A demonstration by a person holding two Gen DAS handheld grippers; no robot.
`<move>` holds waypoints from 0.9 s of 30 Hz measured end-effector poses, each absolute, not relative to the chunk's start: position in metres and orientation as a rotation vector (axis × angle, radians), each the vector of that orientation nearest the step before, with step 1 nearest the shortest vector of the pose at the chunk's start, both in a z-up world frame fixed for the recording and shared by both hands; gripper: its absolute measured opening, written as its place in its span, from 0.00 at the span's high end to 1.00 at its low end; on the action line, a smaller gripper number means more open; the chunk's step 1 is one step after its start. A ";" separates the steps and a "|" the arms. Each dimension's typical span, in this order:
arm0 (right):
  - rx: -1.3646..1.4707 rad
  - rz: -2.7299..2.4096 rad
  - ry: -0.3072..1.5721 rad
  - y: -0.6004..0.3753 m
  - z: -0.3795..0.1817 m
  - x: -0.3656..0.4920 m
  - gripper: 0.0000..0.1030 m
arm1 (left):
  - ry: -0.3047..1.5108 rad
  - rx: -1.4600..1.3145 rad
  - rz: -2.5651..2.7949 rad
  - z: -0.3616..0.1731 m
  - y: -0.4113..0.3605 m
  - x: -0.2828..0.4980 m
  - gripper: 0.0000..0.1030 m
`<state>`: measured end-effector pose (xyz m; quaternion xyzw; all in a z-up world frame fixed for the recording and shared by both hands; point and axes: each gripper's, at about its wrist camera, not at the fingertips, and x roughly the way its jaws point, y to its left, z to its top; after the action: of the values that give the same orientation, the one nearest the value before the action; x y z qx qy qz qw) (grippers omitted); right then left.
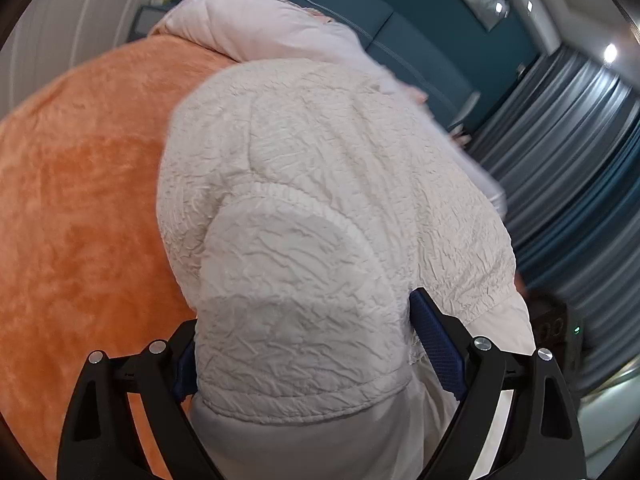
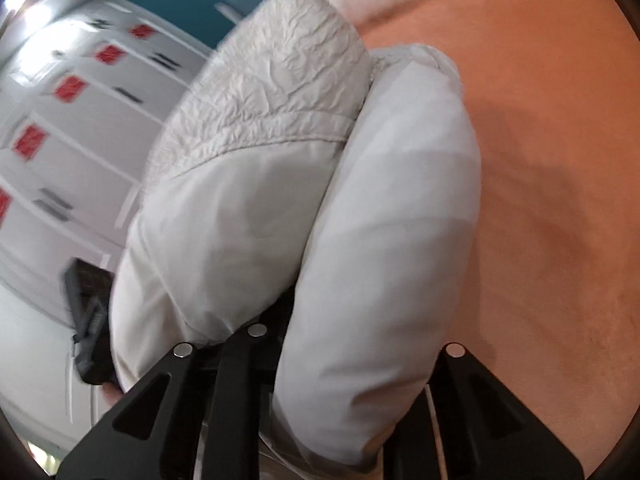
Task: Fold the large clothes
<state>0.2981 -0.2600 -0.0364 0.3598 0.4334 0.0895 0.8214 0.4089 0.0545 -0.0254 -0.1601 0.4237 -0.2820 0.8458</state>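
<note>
A white puffy jacket (image 1: 320, 184) with crinkled fabric and a smooth lining is held up over an orange blanket (image 1: 80, 200). My left gripper (image 1: 304, 344) is shut on a thick bunch of the jacket, its blue pads (image 1: 436, 340) pressed against both sides of the fabric. In the right wrist view the jacket (image 2: 280, 160) fills the middle, and my right gripper (image 2: 320, 344) is shut on a thick fold of its smooth lining. The right fingertips are hidden by the cloth. The orange blanket (image 2: 540, 160) lies to the right.
A pale pink quilt (image 1: 256, 28) lies at the far end of the blanket. A teal headboard (image 1: 400, 8) and grey-blue curtains (image 1: 568, 160) stand beyond. White cabinets with red stickers (image 2: 72, 120) are at the left of the right wrist view.
</note>
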 end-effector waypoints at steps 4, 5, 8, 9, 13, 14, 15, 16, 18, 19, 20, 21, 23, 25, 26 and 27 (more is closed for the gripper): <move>0.799 0.171 0.991 -0.265 -0.042 0.315 0.76 | 0.908 -0.344 -0.486 -0.020 0.063 0.403 0.13; 0.749 0.161 0.996 -0.262 -0.028 0.317 0.74 | 0.892 -0.322 -0.441 -0.012 0.070 0.395 0.14; 0.639 0.122 0.984 -0.266 0.004 0.301 0.63 | 0.823 -0.205 -0.351 0.019 0.080 0.359 0.14; 0.607 0.096 0.966 -0.270 0.014 0.290 0.62 | 0.806 -0.162 -0.326 0.029 0.078 0.343 0.14; 0.485 -0.012 0.808 -0.262 0.068 0.244 0.62 | 0.747 -0.055 -0.265 0.062 0.075 0.288 0.13; 0.476 0.020 0.786 -0.257 0.074 0.239 0.67 | 0.748 -0.050 -0.272 0.064 0.071 0.280 0.12; 0.460 0.066 0.779 -0.249 0.079 0.237 0.67 | 0.757 -0.035 -0.269 0.064 0.066 0.273 0.12; 0.435 0.111 0.788 -0.237 0.084 0.239 0.68 | 0.769 -0.019 -0.266 0.061 0.059 0.270 0.12; 0.337 0.192 0.831 -0.210 0.077 0.246 0.69 | 0.822 0.014 -0.248 0.043 0.044 0.264 0.12; 0.293 0.189 0.866 -0.209 0.063 0.244 0.69 | 0.868 0.018 -0.245 0.031 0.036 0.263 0.12; 0.246 0.174 0.929 -0.200 0.043 0.253 0.69 | 0.896 0.027 -0.231 0.021 0.032 0.264 0.12; 0.212 0.150 0.965 -0.199 0.029 0.258 0.71 | 0.923 0.039 -0.194 0.012 0.031 0.266 0.11; 0.119 0.003 1.029 -0.199 0.008 0.265 0.78 | 0.972 0.020 -0.161 0.001 0.033 0.268 0.10; 0.130 -0.095 1.067 -0.213 0.002 0.263 0.77 | 0.995 -0.025 -0.142 0.000 0.042 0.265 0.10; 0.197 -0.107 1.053 -0.225 0.008 0.254 0.77 | 0.996 -0.037 -0.129 0.003 0.046 0.261 0.10; 0.239 -0.106 1.027 -0.231 0.016 0.246 0.77 | 0.984 -0.038 -0.119 0.008 0.049 0.257 0.10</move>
<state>0.2458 -0.2310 0.0159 0.1139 0.4896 -0.0504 0.8630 0.2569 0.0490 0.0083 -0.0183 0.4723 -0.0571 0.8794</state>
